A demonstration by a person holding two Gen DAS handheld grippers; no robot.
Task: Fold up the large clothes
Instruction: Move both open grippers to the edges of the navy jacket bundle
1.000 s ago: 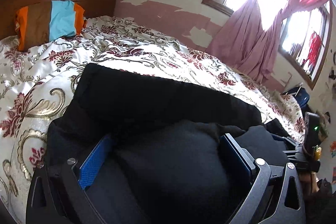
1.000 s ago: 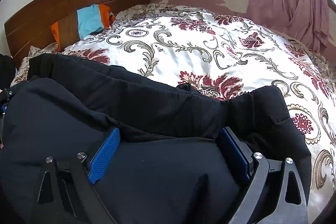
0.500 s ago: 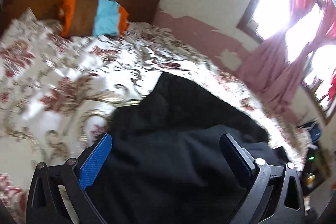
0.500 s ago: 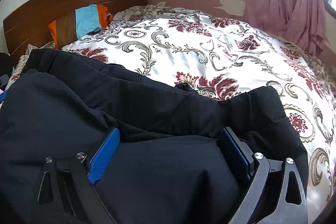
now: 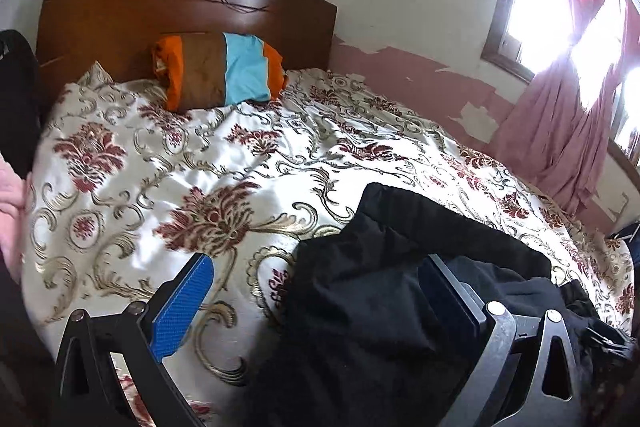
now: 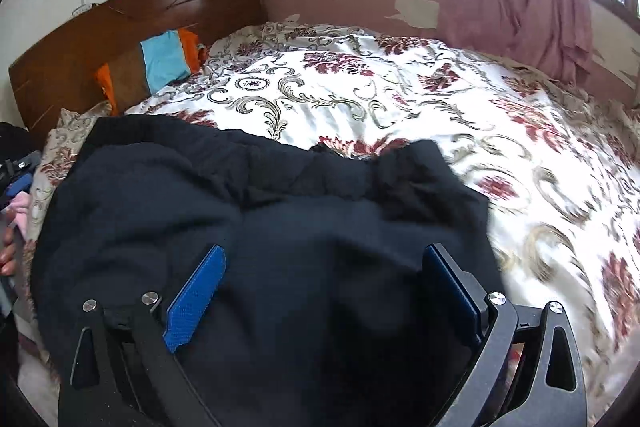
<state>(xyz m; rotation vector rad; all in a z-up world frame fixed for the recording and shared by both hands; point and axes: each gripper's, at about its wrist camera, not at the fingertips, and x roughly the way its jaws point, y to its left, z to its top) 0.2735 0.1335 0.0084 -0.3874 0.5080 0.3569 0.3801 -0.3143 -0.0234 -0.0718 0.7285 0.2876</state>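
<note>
A large black garment (image 6: 248, 211) lies in a loose heap on the floral bedspread (image 6: 400, 99). My right gripper (image 6: 324, 291) hovers just over its near part, open wide, with the cloth spreading under and between the blue pads (image 6: 196, 303). In the left wrist view the black garment (image 5: 380, 291) fills the lower right. My left gripper (image 5: 316, 291) is open at the garment's left edge. Its left pad (image 5: 184, 303) is over bare bedspread (image 5: 160, 163) and its right finger is over the cloth. Nothing is pinched.
A striped orange, brown and blue pillow (image 5: 220, 71) leans on the wooden headboard (image 5: 160, 7). Pink curtains (image 5: 568, 131) hang by the window at the right. A person's hand (image 6: 6, 255) shows at the bed's left side.
The left gripper has swung left off the garment, so bare bedspread now lies under its left finger. The right gripper stays open over the cloth, which has shifted slightly.
</note>
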